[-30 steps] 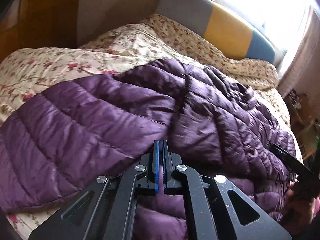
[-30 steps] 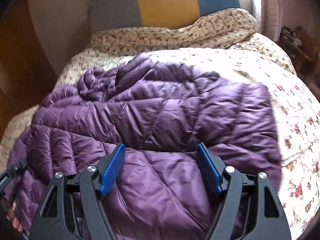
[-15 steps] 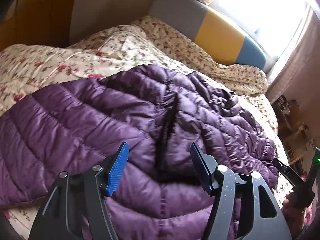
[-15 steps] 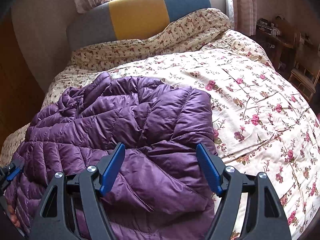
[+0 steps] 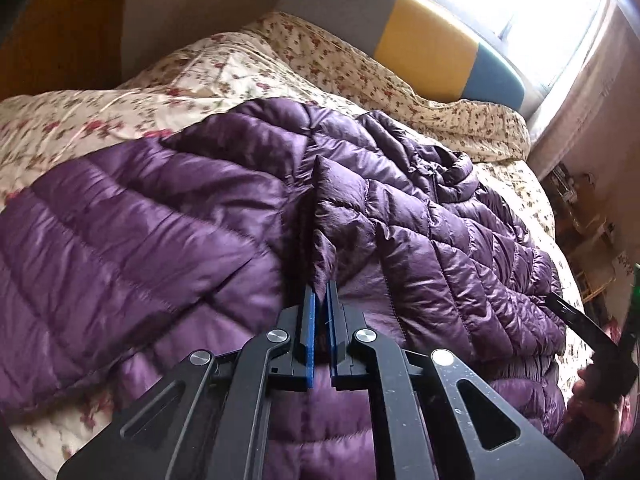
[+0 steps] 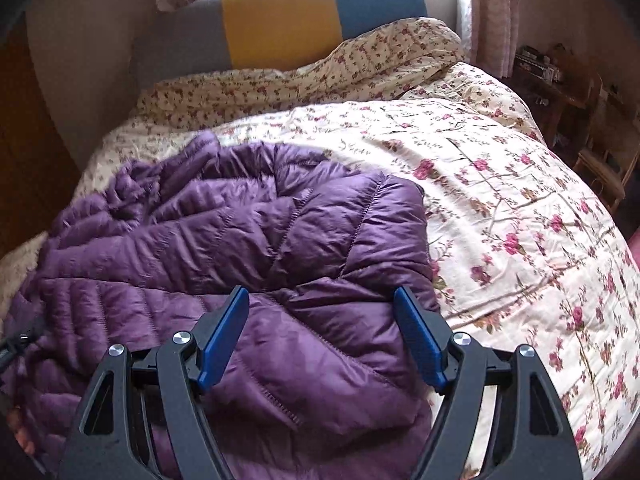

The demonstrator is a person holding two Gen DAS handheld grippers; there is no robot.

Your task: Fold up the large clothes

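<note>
A purple quilted down jacket (image 5: 160,232) lies crumpled across the flowered bed. My left gripper (image 5: 321,290) is shut on a raised fold near the jacket's middle, and the fabric ridge runs up from between its blue pads. My right gripper (image 6: 322,304) stands open above the jacket (image 6: 280,232) near its folded right edge, its pads apart with fabric below them and nothing pinched. In the left wrist view the right gripper's black frame (image 5: 580,324) and the hand (image 5: 592,396) holding it show at the far right. Whether the right pads touch the fabric is not clear.
The flowered quilt (image 6: 500,220) covers the bed to the right of the jacket. A grey, yellow and blue headboard (image 6: 280,20) stands at the back under a bright window. Wooden furniture (image 6: 568,80) and a chair (image 6: 600,172) line the right side.
The left jaws were shut, stood wide open half a second ago, and are shut again on a jacket fold. The right gripper stayed open and swung right, so more quilt shows.
</note>
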